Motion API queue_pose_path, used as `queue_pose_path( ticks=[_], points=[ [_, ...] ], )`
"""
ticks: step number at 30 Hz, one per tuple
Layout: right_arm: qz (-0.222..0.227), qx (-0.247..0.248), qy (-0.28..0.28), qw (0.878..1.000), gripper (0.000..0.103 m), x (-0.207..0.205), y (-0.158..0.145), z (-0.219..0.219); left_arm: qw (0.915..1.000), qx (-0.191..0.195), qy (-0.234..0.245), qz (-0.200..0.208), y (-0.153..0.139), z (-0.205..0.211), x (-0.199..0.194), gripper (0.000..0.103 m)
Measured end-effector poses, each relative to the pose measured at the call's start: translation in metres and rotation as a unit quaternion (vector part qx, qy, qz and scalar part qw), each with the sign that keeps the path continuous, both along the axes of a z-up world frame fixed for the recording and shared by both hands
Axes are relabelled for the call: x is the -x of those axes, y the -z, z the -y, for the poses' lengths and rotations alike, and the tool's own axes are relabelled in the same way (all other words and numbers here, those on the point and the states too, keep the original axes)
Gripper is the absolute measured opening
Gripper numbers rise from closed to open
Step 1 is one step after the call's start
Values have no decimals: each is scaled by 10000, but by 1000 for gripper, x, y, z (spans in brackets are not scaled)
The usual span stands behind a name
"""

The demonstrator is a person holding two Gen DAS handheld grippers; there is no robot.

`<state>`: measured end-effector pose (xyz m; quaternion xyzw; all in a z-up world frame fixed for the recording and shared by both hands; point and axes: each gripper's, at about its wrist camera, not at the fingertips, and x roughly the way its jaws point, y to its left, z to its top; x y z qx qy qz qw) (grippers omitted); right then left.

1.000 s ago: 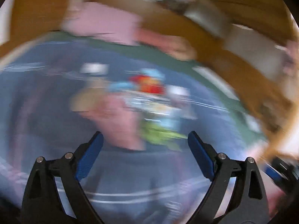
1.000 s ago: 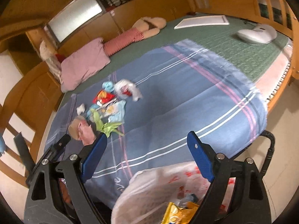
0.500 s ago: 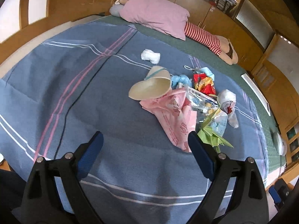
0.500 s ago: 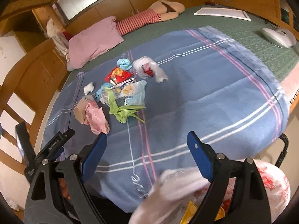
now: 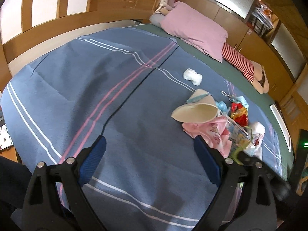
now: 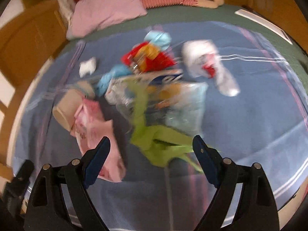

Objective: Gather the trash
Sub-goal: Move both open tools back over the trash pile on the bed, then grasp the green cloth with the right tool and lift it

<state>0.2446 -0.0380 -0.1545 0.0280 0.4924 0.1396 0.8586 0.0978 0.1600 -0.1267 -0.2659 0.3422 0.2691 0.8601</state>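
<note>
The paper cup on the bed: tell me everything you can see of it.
The paper cup is cream-coloured, with a pale blue band near its base, and looks like thin card. It lies on its side on the blue blanket, squashed so that its open mouth is a flattened oval. It sits at the near edge of the trash pile, its lower side against a crumpled pink wrapper. Neither gripper touches it.

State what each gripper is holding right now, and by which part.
Nothing is held. The left gripper has open jaws over bare blue blanket. The right gripper is also open, above the green wrapper in the trash pile, not gripping it.
</note>
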Motion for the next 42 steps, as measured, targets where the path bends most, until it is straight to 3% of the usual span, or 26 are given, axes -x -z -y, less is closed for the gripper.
queue_pose_path(
  ticks=[1, 2, 6, 11, 17, 20, 25, 30, 31, 32, 33, 34, 36, 38, 42],
  points=[
    [16, 49, -101, 9999, 84, 2, 3, -7, 10000, 12, -9, -13, 1, -1, 0, 92],
    [58, 114, -203, 9997, 74, 5, 5, -13, 10000, 26, -16, -28, 1, -2, 0, 92],
    [104, 232, -566, 9981, 27, 20, 10, -25, 9999, 73, -74, -25, 2, -5, 1, 92],
    [15, -98, -676, 9977, 10, 37, 1, -13, 9998, 148, -107, -23, 3, -6, 2, 92],
    [-244, -648, -658, 9954, 8, 64, -6, 12, 9993, 327, -158, 14, 5, -9, 4, 92],
    [-155, -875, -582, 9943, 8, 78, -16, 30, 9985, 461, -267, 109, 5, -13, 8, 94],
    [-60, -936, -213, 9954, 8, 84, -22, 55, 9972, 664, -343, 73, 11, -17, 8, 94],
    [-202, -1028, 65, 9945, 9, 82, -15, 70, 9982, 587, -144, -12, 12, -9, 1, 95],
    [-206, -1035, 80, 9944, 12, 82, -14, 70, 9983, 565, -127, -25, 12, -8, 0, 95],
    [-214, -1017, 89, 9945, 24, 82, -14, 72, 9984, 544, -114, -40, 12, -7, -1, 95],
    [-252, -996, 82, 9947, 45, 80, -13, 70, 9985, 530, -117, -52, 12, -6, -1, 95],
    [-296, -993, 50, 9946, 53, 78, -11, 67, 9985, 519, -133, -64, 12, -6, -1, 95],
    [-259, -899, -109, 9956, 57, 72, -9, 58, 9986, 493, -154, -118, 13, -6, -2, 95],
    [-191, -473, -289, 9983, 57, 63, -4, 41, 9986, 484, -161, -144, 14, -6, -3, 95],
    [-384, -203, -502, 9978, 57, 55, 11, 21, 9987, 446, -187, -164, 14, -7, -4, 95]
  ],
)
